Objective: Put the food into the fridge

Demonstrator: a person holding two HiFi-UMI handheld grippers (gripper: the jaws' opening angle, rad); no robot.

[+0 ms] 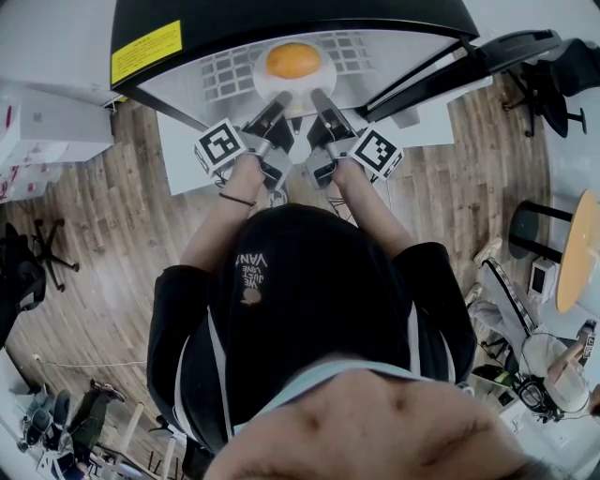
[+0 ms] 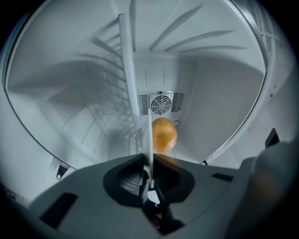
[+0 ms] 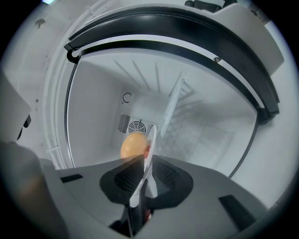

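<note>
Food (image 1: pixel 293 60), round and orange, sat in the middle of a white plate (image 1: pixel 263 79). The plate was inside the open fridge (image 1: pixel 281 21), over the wire shelf (image 1: pixel 223 77). I could not tell if the plate was resting on the shelf.

The left tool (image 1: pixel 279 101) was closed tight on the near rim of the plate. The right tool (image 1: pixel 321 97) was just beside it. Its jaws looked pinched on the rim too, with only the thin white edge between them. Both tools pointed level into the fridge.

The step looked like setting the plate down on the shelf. To do it well, both tools should hold the plate flat, so the round food does not roll off. The plate should go down softly until the shelf takes all its weight. Only then should the jaws let go, both at about the same time. If one let go too soon, the plate could tip. After that, the tools should pull straight back, so they do not bump the rim or drag the plate out.
</note>
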